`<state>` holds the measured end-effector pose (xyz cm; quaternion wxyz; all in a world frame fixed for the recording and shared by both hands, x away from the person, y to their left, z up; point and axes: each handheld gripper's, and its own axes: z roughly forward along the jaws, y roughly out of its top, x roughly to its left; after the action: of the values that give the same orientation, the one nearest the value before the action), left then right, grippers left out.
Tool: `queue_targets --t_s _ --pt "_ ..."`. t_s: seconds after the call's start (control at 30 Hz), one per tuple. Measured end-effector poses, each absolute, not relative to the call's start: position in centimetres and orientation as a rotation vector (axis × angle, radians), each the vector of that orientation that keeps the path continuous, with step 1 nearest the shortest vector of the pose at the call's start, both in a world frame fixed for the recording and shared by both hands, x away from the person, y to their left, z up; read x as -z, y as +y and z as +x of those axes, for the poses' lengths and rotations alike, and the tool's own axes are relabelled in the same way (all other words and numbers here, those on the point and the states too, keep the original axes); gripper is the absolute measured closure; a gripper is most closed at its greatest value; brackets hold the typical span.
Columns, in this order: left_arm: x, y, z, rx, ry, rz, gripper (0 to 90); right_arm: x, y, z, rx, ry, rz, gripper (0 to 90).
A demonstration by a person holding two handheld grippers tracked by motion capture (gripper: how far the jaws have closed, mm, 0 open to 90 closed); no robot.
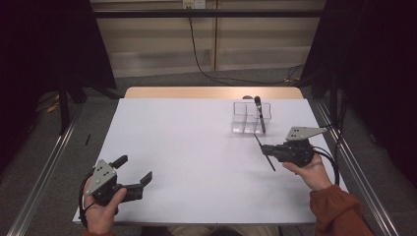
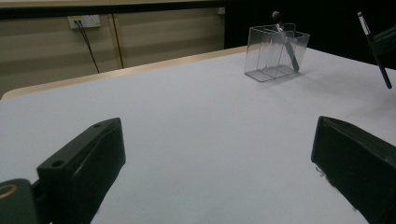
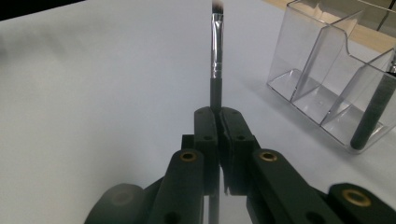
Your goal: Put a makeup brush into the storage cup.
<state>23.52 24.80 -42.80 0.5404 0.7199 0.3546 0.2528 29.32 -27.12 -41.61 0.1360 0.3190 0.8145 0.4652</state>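
Right hand-held gripper (image 3: pixel 218 122) clamps a slim metal-ferruled brush (image 3: pixel 216 60).

My left gripper (image 1: pixel 134 173) rests low at the table's near left, jaws spread wide, my hand (image 1: pixel 101 214) wrapped under it. My right gripper (image 1: pixel 264 148) points left, jaws pinched together, my right hand (image 1: pixel 307 169) cradling it from below.

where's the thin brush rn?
Clamped in the right gripper, the thin brush is at the table's right side in the high view, just in front of the clear organizer that holds another brush.
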Motion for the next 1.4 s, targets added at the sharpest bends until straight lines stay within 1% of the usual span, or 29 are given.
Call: queue_targets --t_s 0.27,0.57,0.83,0.97,1.4 --pt "42.7 24.7 23.4 -0.600 0.836 1.717 3.0 41.3 -27.2 29.2 -1.466 2.189 0.951 86.2" --pt "42.8 24.6 23.5 -0.599 0.838 1.719 3.0 40.7 -27.4 29.4 -1.492 2.150 0.966 86.2" --pt "42.8 24.7 23.5 -0.599 0.836 1.718 3.0 39.0 -27.6 30.0 -1.533 2.089 0.956 86.3" --pt "42.7 24.8 23.5 -0.593 0.838 1.714 3.0 38.0 -27.4 30.8 -1.538 2.072 0.946 86.2" --pt "42.7 24.6 23.3 -0.584 0.823 1.712 3.1 36.5 -26.5 33.4 -1.540 1.985 0.952 86.2"
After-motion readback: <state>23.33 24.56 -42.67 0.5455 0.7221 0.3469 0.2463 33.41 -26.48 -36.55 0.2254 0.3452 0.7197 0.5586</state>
